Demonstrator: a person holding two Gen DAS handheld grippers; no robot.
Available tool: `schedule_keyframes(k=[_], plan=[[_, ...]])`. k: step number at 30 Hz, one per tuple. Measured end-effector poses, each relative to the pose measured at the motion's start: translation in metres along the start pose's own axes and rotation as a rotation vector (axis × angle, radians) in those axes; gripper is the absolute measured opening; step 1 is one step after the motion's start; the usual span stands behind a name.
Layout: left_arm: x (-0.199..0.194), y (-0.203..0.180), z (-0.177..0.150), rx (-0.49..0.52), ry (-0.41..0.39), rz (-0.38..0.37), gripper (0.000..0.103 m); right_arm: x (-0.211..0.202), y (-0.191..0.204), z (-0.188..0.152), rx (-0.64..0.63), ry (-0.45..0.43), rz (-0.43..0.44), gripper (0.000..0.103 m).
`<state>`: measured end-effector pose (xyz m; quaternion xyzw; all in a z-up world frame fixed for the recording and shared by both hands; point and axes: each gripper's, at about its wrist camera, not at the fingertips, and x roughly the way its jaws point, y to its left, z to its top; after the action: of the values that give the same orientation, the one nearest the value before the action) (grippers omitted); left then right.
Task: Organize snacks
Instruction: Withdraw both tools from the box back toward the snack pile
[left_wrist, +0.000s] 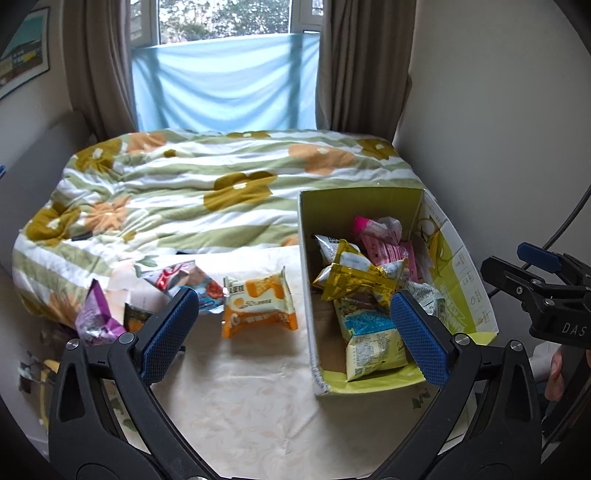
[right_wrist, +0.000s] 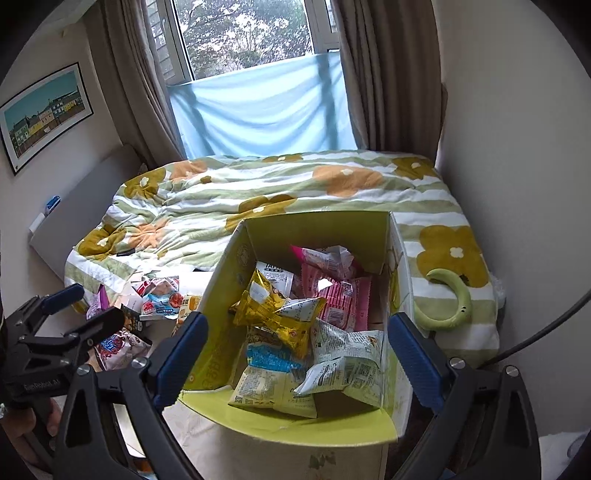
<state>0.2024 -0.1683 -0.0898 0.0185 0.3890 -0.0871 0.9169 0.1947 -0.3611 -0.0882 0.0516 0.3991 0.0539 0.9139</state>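
A green cardboard box (left_wrist: 306, 236) (right_wrist: 229, 266) stands open on the pale cloth and holds several snack packets, among them a yellow one (left_wrist: 354, 277) (right_wrist: 269, 310) and a pink one (right_wrist: 340, 299). An orange snack packet (left_wrist: 258, 302) lies on the cloth left of the box. A purple packet (left_wrist: 98, 317) and a red-and-blue packet (left_wrist: 184, 277) (right_wrist: 159, 295) lie further left. My left gripper (left_wrist: 291, 328) is open and empty, above the cloth near the orange packet and the box's left wall. My right gripper (right_wrist: 295, 354) is open and empty over the box.
A flowered quilt (left_wrist: 221, 181) covers the bed behind the box. A green curved ring (right_wrist: 454, 302) lies on the quilt right of the box. The wall is close on the right, with a cable (right_wrist: 535, 339) along it. Curtains and a window stand behind.
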Motion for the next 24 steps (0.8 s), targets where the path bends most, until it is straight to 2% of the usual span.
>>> schedule_keyframes(k=[6,12,18,24], plan=[[-0.021,0.034,-0.016,-0.005,-0.016,0.008,0.102,-0.015,0.029,-0.009,-0.004,-0.029,-0.019,0.097],[-0.038,0.099,-0.030,-0.062,-0.007,0.053,0.102,-0.015,0.077,-0.019,-0.001,-0.041,0.026,0.097],[-0.048,0.172,-0.043,-0.137,0.026,0.076,0.102,-0.002,0.125,-0.027,0.015,-0.007,0.069,0.097],[-0.049,0.236,-0.057,-0.192,0.052,0.092,0.102,0.020,0.179,-0.038,-0.003,0.047,0.069,0.097]])
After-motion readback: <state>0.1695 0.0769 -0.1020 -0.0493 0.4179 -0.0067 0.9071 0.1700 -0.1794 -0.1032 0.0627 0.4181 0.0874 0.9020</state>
